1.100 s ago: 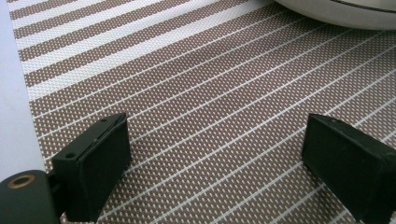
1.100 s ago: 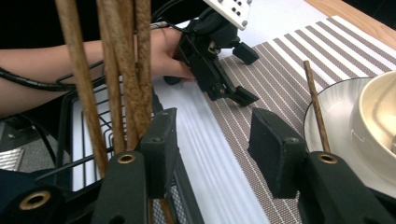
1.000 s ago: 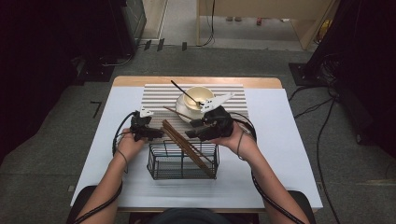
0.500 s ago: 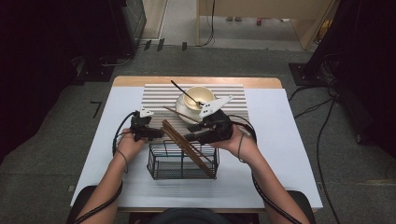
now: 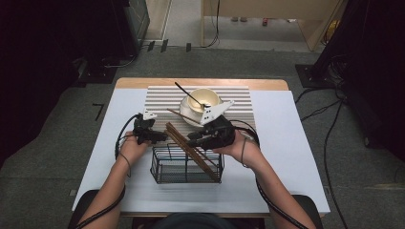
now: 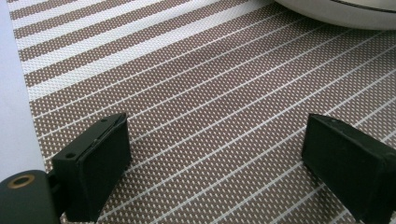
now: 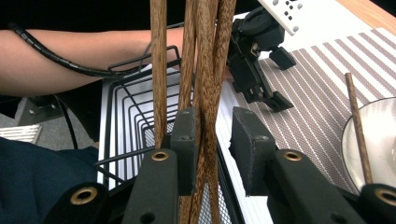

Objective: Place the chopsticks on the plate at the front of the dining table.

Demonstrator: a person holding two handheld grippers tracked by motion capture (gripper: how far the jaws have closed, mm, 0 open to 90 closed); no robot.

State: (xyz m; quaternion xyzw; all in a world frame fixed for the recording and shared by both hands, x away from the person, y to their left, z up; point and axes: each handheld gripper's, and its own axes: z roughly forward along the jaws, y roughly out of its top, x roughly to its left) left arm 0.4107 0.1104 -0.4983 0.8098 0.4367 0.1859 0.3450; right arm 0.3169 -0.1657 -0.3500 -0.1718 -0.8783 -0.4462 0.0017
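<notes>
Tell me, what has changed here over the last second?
The right hand-held gripper has just been closing its jaws around the brown chopsticks leaning in the wire basket; a gap remains beside one pad. The left hand-held gripper, bowl and basket stayed put.

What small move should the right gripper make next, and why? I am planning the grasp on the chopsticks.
Probably close a little more. The right gripper has just been closing, and the chopsticks leaning in the basket stand between its jaws, against one pad, with a gap to the other.
</notes>
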